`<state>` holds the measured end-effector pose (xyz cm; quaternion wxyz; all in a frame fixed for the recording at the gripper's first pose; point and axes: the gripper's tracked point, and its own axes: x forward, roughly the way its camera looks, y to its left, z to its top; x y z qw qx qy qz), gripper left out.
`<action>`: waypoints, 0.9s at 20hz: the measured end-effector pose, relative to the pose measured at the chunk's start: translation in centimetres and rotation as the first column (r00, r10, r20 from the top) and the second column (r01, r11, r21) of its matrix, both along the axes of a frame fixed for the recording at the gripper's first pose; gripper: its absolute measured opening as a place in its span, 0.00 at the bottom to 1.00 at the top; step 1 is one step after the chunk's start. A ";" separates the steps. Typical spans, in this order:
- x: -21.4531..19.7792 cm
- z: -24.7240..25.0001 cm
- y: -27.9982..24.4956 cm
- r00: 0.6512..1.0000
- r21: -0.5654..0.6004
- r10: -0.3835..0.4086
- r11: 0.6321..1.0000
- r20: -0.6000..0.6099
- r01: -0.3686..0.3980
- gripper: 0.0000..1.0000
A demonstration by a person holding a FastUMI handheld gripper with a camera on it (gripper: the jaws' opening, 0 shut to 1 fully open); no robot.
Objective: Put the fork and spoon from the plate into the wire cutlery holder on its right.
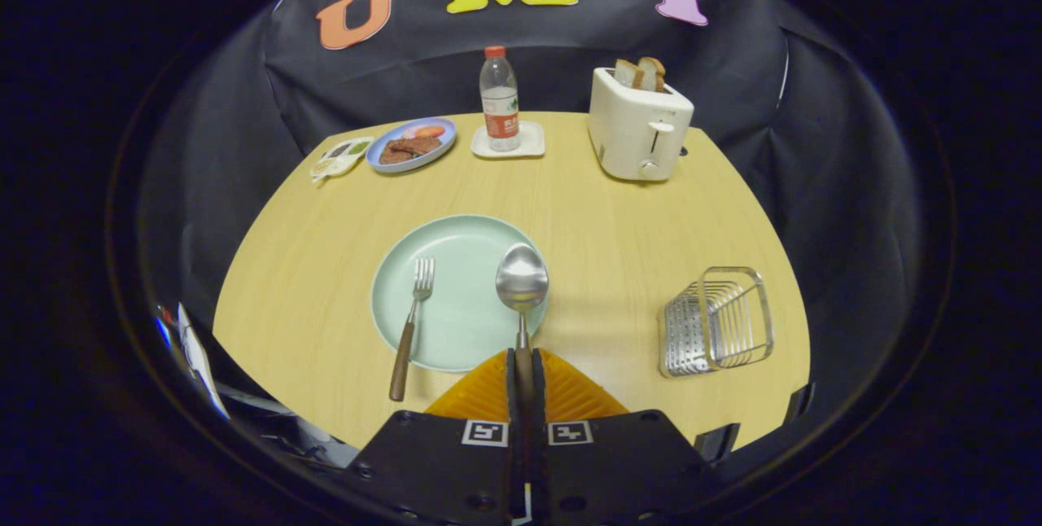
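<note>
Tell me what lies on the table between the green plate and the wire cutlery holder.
In the gripper view, only bare wooden table lies between the green plate and the wire cutlery holder. The gripper is shut on the spoon; the fork rests on the plate.

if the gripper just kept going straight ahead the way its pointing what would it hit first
The gripper is shut on the spoon, so the spoon's bowl leads. Straight ahead lies the far rim of the green plate, then bare table; the water bottle stands farther on. Height above the plate is unclear.
</note>
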<state>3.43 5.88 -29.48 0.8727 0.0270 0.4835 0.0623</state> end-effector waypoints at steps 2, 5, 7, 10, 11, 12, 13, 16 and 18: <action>-0.3 1.1 -1.6 1.000 0.021 -0.018 1.000 -0.006 0.018 0.03; -0.5 2.3 -4.5 0.999 0.027 -0.035 0.999 0.004 0.035 0.03; -0.6 2.8 -6.4 0.999 0.014 -0.032 0.999 0.016 0.032 0.03; -0.5 3.3 -9.2 0.998 -0.019 -0.033 0.999 0.049 0.033 0.03; -0.5 3.6 -10.0 0.998 -0.024 -0.039 0.999 0.052 0.041 0.03; -0.7 3.7 -10.8 0.998 -0.026 -0.048 0.998 0.051 0.049 0.03; -0.7 3.8 -11.6 0.997 -0.034 -0.057 0.998 0.047 0.059 0.04; -1.0 2.8 -13.6 0.997 -0.039 -0.081 0.996 0.015 0.081 0.03; -1.4 1.8 -14.8 0.994 -0.036 -0.105 0.994 -0.028 0.104 0.03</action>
